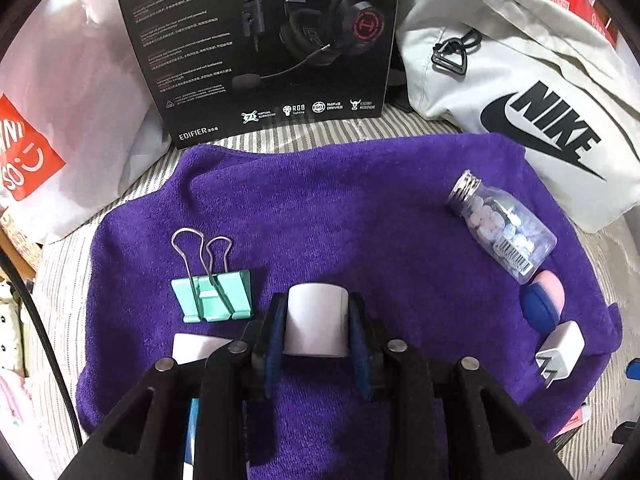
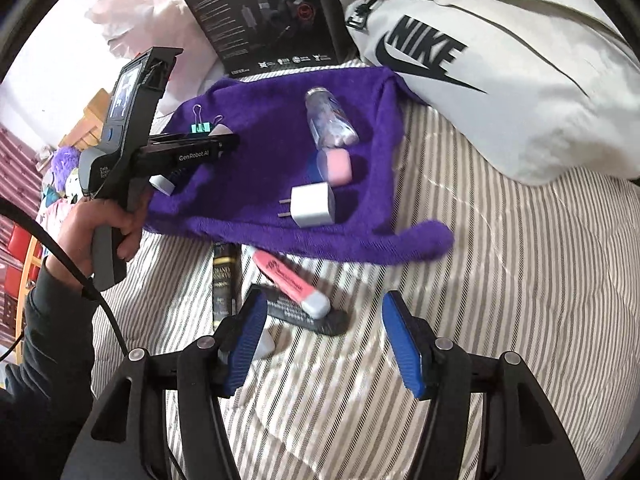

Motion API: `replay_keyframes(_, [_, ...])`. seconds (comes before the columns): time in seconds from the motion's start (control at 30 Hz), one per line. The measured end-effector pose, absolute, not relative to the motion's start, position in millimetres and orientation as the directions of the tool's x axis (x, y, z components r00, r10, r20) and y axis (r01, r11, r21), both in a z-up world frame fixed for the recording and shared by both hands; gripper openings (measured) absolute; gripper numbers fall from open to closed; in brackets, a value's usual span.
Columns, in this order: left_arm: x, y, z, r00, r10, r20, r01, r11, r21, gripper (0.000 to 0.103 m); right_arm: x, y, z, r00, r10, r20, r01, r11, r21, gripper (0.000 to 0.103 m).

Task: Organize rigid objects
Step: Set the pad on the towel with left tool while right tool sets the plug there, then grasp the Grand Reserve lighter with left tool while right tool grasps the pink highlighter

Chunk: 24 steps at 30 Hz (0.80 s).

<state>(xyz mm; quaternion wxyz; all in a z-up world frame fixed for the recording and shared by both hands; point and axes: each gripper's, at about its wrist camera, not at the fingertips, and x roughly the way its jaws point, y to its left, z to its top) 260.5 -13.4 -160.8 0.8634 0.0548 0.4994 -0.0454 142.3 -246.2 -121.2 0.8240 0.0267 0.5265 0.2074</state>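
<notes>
**White cylinder clamped over the purple towel**

The left gripper [image 1: 318,326] has its fingers [image 1: 272,344] pressed against both sides of a short white cylinder [image 1: 316,322], holding it over the near part of a purple towel [image 1: 340,208] spread on a striped bed [image 2: 460,280]. In the right wrist view the same gripper [image 2: 224,142] reaches in over the towel's left edge, a person's hand [image 2: 100,228] wrapped round its handle, a dark sleeve [image 2: 48,340] below.

Just left of the cylinder a teal binder clip [image 1: 214,294] lies flat on the towel, its wire handles pointing to the far edge. A white flat piece [image 1: 196,348] shows partly beneath the left gripper's frame; what it is cannot be told.

Toward the towel's right edge a clear bottle [image 1: 500,228] filled with pale tablets lies on its side, silver cap toward the far edge. Nearer along that edge sit a pink-and-blue rounded case [image 1: 542,300], touching or just beside the bottle's base, and then a white plug adapter [image 1: 560,354] with its prongs pointing off the towel's near side.

The right gripper [image 2: 324,344] hangs over bare bed off the towel's near edge, fingers [image 2: 404,344] spread wide, holding nothing. Between it and the towel lie a pink tube [image 2: 292,284] resting across a dark flat object [image 2: 312,318], and a dark slim box [image 2: 224,280] beside them.

At the far edge of the towel stands a black headset box [image 1: 260,48], with a grey Nike bag [image 1: 540,92] at the far right corner and a white shopping bag [image 1: 60,120] at the left.
</notes>
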Motion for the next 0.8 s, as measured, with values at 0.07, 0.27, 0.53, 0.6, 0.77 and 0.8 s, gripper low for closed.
replay_keyframes(0.07, [257.3, -14.3, -159.3, 0.491, -0.011, -0.871, 0.135, 0.989, 0.064, 0.037, 137.7, -249.4, -120.4, 0.363, 0.362, -0.859, -0.309, 0.916, 0.255, 0.059])
replay_keyframes(0.27, [241.1, -11.2, -158.0, 0.464, -0.006, -0.886, 0.116, 0.992, 0.055, 0.058, 125.5, -257.3, -119.4, 0.379, 0.340, -0.861, -0.295, 0.926, 0.236, 0.059])
replay_keyframes(0.53, [170.4, -14.3, -110.9, 0.549, -0.085, -0.831, 0.111, 0.993, -0.029, 0.058, 99.1, -273.1, -118.3, 0.393, 0.335, -0.857, -0.259, 0.934, 0.246, 0.060])
replay_keyframes(0.6, [149.7, -19.9, -105.9, 0.544, -0.125, -0.830, 0.125, 0.990, -0.067, 0.058, 94.6, -274.0, -118.3, 0.395, 0.340, -0.854, -0.258, 0.933, 0.252, 0.060])
replay_keyframes(0.77, [116.0, -40.3, -117.8, 0.517, -0.212, -0.830, 0.129, 0.977, -0.169, 0.058, 81.0, -276.3, -117.4, 0.401, 0.345, -0.848, -0.264, 0.931, 0.253, 0.060])
replay_keyframes(0.8, [114.5, -45.7, -126.0, 0.499, -0.211, -0.840, 0.119, 0.977, -0.174, 0.058, 78.9, -277.6, -118.1, 0.399, 0.348, -0.848, -0.264, 0.930, 0.258, 0.060])
